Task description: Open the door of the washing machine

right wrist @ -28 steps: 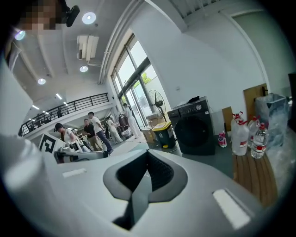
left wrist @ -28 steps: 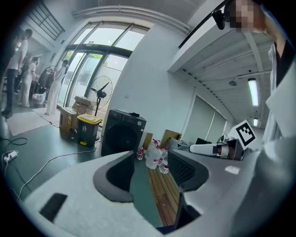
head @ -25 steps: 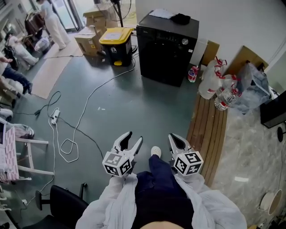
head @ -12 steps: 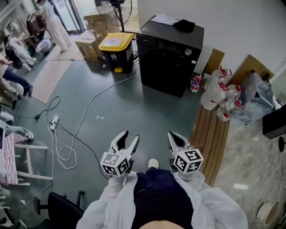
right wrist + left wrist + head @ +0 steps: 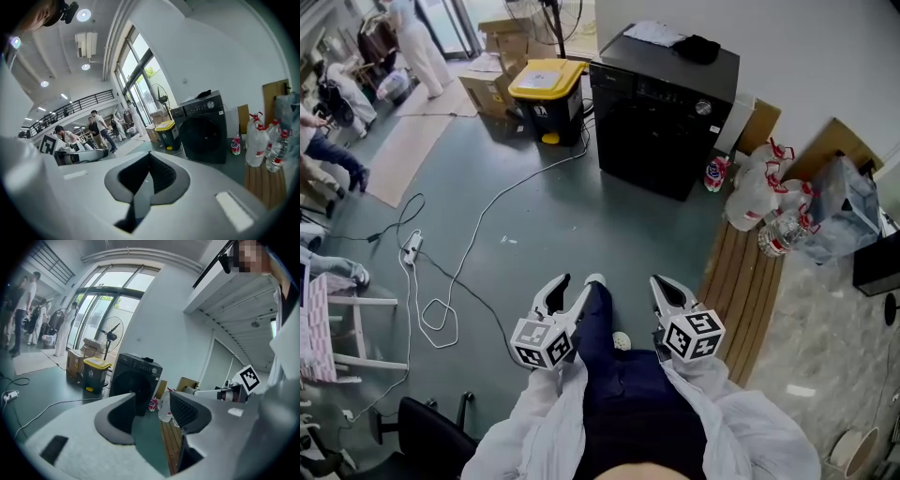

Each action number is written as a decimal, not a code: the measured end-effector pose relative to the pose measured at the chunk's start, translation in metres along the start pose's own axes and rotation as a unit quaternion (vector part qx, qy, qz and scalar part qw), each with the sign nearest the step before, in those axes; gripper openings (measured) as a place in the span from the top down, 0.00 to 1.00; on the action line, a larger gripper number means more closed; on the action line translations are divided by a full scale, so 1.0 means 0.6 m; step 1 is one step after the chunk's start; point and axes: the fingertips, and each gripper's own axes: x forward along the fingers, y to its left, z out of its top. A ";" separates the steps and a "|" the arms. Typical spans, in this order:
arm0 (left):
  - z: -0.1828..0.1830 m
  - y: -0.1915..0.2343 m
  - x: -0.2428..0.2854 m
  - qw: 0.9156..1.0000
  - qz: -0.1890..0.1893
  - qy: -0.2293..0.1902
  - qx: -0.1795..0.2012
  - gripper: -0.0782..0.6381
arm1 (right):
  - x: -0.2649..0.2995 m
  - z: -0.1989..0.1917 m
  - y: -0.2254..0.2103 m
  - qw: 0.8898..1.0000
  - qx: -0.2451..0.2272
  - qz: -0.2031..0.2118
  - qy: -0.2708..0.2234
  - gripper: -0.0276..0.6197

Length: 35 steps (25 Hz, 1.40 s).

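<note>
The black washing machine (image 5: 661, 112) stands against the far wall, a few steps ahead, with its round front door (image 5: 647, 141) closed. A white cloth and a dark item lie on its top. It also appears in the left gripper view as the washing machine (image 5: 136, 383) and in the right gripper view as the washing machine (image 5: 204, 129). My left gripper (image 5: 565, 289) is held at waist height, open and empty, as the left gripper (image 5: 152, 411) view confirms. My right gripper (image 5: 666, 292) is beside it, shut on nothing, its jaws meeting at the right gripper (image 5: 149, 176). Both are far from the machine.
A yellow-lidded bin (image 5: 542, 98) and cardboard boxes (image 5: 492, 80) stand left of the machine. A white cable (image 5: 478, 234) and power strip (image 5: 411, 248) lie on the floor. Bottles and bags (image 5: 759, 202) sit on wooden boards (image 5: 741, 272) at right. A black chair (image 5: 431, 436) is behind-left; people stand far left.
The person has stepped forward, one leg now swung out between the grippers. The washing machine has come a little nearer. Both grippers keep their state.
</note>
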 end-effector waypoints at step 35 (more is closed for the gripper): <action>0.267 0.371 0.400 0.997 -0.058 0.039 0.032 0.58 | 0.512 0.267 -0.146 0.998 0.012 -0.055 -0.008 0.95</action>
